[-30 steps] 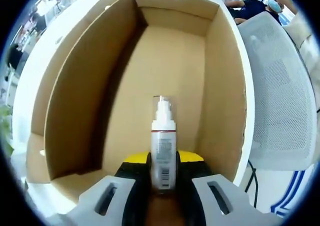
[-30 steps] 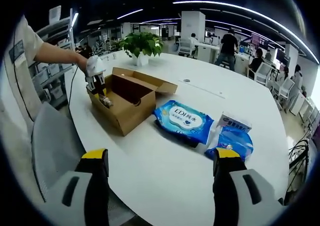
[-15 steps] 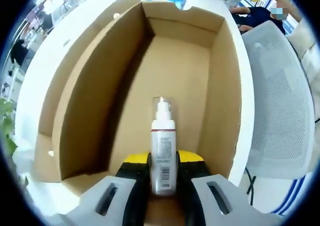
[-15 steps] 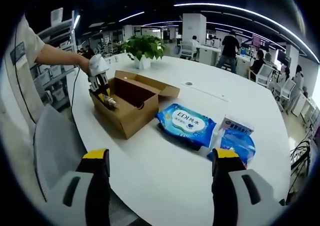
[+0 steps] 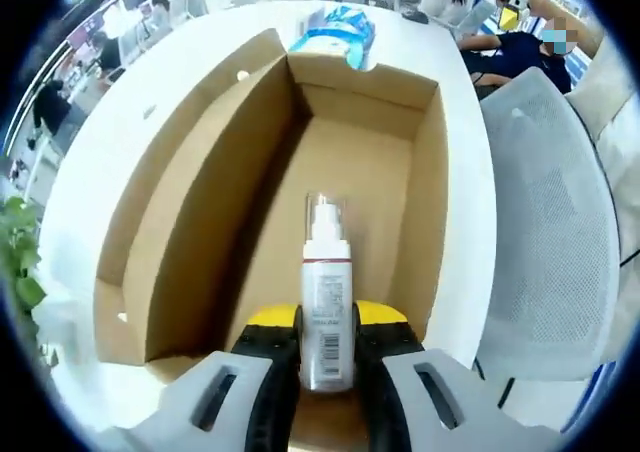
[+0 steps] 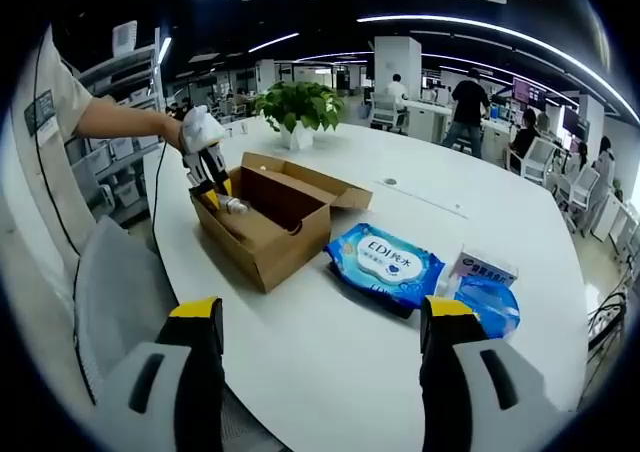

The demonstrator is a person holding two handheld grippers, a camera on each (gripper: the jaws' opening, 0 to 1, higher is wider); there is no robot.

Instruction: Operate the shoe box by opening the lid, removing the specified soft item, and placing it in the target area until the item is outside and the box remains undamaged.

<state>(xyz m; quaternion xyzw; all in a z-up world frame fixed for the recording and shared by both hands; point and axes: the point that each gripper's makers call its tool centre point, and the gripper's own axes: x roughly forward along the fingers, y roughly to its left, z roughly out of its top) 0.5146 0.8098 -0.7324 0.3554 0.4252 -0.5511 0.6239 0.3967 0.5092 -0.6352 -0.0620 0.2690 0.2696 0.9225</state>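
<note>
My left gripper (image 5: pixel 325 350) is shut on a white pump bottle (image 5: pixel 326 292) with a clear cap, held above the open brown cardboard box (image 5: pixel 200 222). The box's inside shows bare cardboard below the bottle. In the right gripper view the same box (image 6: pixel 268 222) stands on the white table (image 6: pixel 330 362) with its lid flap folded back. There the left gripper (image 6: pixel 212 172) holds the bottle (image 6: pixel 232 204) over the box's near end. My right gripper (image 6: pixel 310 372) is open, well back from the box, with nothing between its jaws.
A blue wet-wipes pack (image 6: pixel 385 264) lies right of the box, with a smaller blue pack (image 6: pixel 485 300) and a white carton (image 6: pixel 483 268) beyond it. A potted plant (image 6: pixel 300 107) stands at the back. A grey mesh chair (image 5: pixel 550 222) is beside the table edge.
The left gripper has risen with the bottle, so the box looks smaller and farther below. The right gripper's view has shifted slightly; its jaws stay open.
</note>
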